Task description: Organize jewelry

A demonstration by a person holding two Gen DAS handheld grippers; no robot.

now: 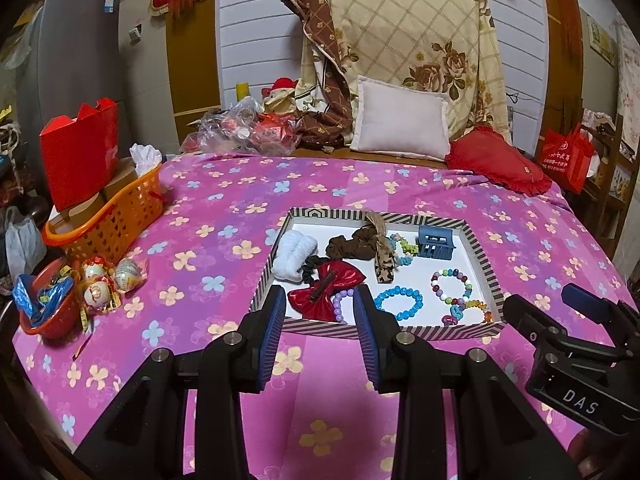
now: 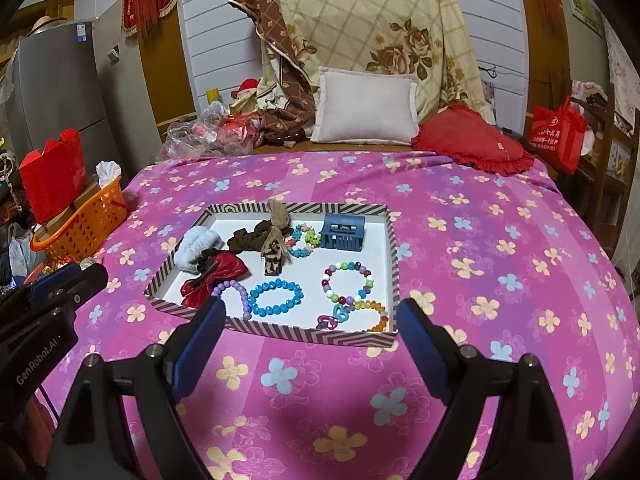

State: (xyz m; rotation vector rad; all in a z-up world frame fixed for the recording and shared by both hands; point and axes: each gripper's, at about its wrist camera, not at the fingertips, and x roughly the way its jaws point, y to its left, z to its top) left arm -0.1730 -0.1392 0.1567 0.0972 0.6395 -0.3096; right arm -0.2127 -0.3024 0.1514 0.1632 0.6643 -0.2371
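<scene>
A shallow striped tray (image 1: 484,264) (image 2: 394,248) lies on the pink flowered bedspread. It holds a red bow (image 1: 320,290) (image 2: 208,276), a white scrunchie (image 1: 294,252), a brown scrunchie (image 2: 252,238), a blue claw clip (image 1: 436,242) (image 2: 342,232), a blue bead bracelet (image 1: 398,302) (image 2: 276,298), a purple bracelet (image 2: 236,294), a multicoloured bracelet (image 1: 450,284) (image 2: 348,280) and other small pieces. My left gripper (image 1: 320,320) is open and empty, just short of the tray's near edge by the bow. My right gripper (image 2: 312,328) is open wide and empty before the tray's near edge.
An orange basket (image 1: 116,216) (image 2: 80,224) with a red box stands at the bed's left edge, a red bowl (image 1: 48,308) and wrapped balls beside it. Pillows (image 1: 400,124), a folded quilt and a red cushion (image 2: 472,140) lie at the far end.
</scene>
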